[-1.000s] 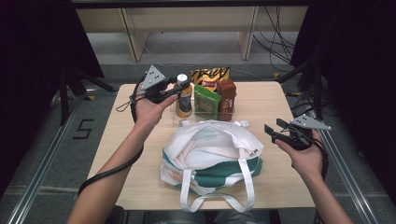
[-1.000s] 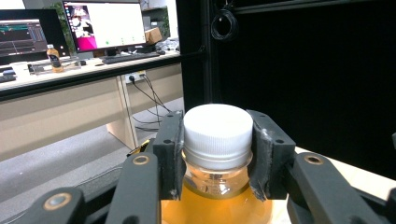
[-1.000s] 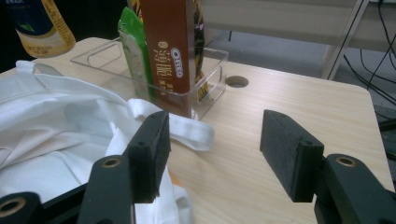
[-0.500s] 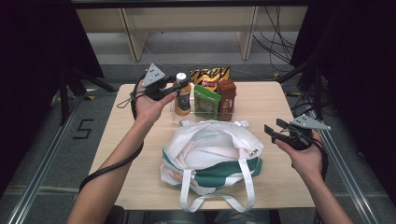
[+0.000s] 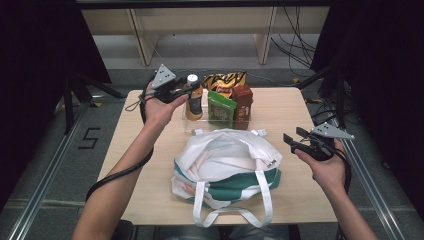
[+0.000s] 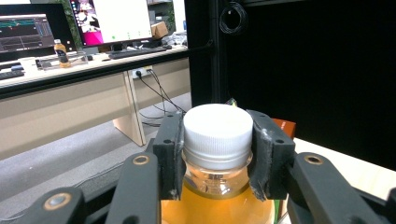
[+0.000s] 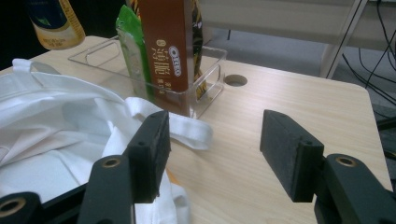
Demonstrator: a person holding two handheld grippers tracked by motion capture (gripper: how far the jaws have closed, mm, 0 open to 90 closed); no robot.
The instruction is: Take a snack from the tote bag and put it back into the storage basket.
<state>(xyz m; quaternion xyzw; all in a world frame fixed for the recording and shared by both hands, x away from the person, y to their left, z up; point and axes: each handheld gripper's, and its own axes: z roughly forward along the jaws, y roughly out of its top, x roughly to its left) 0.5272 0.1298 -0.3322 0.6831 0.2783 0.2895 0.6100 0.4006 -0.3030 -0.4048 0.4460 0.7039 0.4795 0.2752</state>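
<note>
An amber drink bottle [image 5: 194, 103] with a white cap [image 6: 217, 128] hangs upright over the left end of a clear tray [image 5: 188, 123]. My left gripper [image 5: 190, 86] is shut on its cap, one pad on each side. My right gripper [image 5: 292, 139] is open with nothing between its fingers, and it hovers low over the table just right of a white and green tote bag [image 5: 225, 160]. In the right gripper view its jaws point over the bag's strap towards the tray [image 7: 210, 79], with the bottle [image 7: 53, 23] at the top left.
The tray holds a green packet [image 5: 220, 110], a brown carton [image 5: 242, 102] and a yellow and black snack bag [image 5: 225, 80]. The tote lies mouth open in the middle of the wooden table [image 5: 285, 105]. A cable hole [image 7: 235, 80] sits past the tray.
My left gripper has shifted slightly up and to the left with the bottle in it. The right gripper has kept still.
</note>
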